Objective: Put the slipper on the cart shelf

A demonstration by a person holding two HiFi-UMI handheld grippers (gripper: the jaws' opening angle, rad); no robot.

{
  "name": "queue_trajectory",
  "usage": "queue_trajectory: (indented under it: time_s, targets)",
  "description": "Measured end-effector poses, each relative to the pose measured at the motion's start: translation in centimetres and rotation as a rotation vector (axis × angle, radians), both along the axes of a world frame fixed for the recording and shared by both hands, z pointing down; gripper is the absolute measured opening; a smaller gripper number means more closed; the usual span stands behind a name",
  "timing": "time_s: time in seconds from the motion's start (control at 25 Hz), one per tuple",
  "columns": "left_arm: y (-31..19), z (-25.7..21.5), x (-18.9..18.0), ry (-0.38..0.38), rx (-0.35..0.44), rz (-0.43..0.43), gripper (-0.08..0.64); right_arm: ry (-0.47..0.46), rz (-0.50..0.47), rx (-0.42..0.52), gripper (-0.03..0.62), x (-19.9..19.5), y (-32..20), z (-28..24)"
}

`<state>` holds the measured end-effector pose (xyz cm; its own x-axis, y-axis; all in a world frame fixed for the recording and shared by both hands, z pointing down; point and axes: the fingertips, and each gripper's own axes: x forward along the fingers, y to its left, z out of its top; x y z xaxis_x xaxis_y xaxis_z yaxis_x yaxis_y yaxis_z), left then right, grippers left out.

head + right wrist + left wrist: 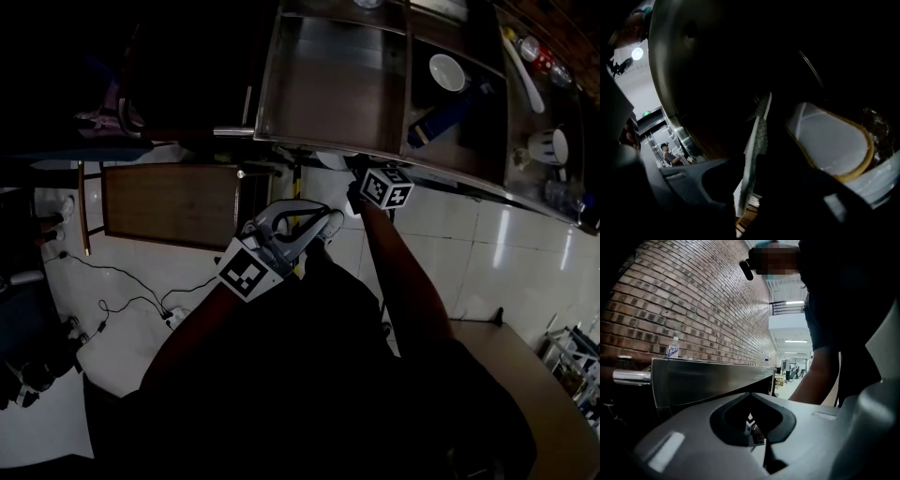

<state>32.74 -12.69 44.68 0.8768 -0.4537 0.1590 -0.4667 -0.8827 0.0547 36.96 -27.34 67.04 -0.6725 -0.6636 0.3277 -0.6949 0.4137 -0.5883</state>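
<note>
The brick wall (693, 301) is red-brown with pale mortar lines. The steel cart (267, 80) is silver-grey, and its shelf board (328, 84) is brown. The moulded plastic left gripper (314, 223) is light grey, and its cube (246, 272) bears black-and-white squares. The thin flat slipper (758, 140) is pale with a fine grid tread. The tiled floor (525, 253) is white.

slipper (757, 140) mostly in darkness, cart (265, 94) top cropped

A brick wall (693, 301) runs along my left toward a bright hall lit by ceiling lights (796, 302). Below me the floor (525, 253) is glossy white tile. A wooden desk (169, 202) stands on it, and black cables (122, 281) trail over the tiles just past the desk's long edge.
</note>
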Motion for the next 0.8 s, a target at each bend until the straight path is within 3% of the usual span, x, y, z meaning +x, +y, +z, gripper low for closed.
queue_trajectory:
  time_s: [0.24,0.4,0.56,0.72,0.8]
  targets:
    - [0.0,0.2,-0.3,-0.025,0.004,-0.021,0.0,0.111,0.027,0.09,0.077,0.4,-1.3,-0.2]
    - [0.4,0.8,-0.4,-0.025,-0.039,-0.038,0.0,0.208,0.049,0.106,0.109,0.7,-2.1,-0.1]
    - [0.6,0.8,-0.3,-0.028,-0.038,-0.035,0.0,0.328,0.099,0.136,0.287,2.0,-2.5,-0.2]
    - [0.7,0.6,-0.2,-0.032,-0.022,-0.026,0.0,0.419,0.145,0.178,0.371,3.5,-3.0,-1.1]
    - [0.6,0.7,-0.4,-0.028,-0.036,-0.038,0.0,0.436,0.152,0.194,0.382,3.9,-3.0,-1.7]
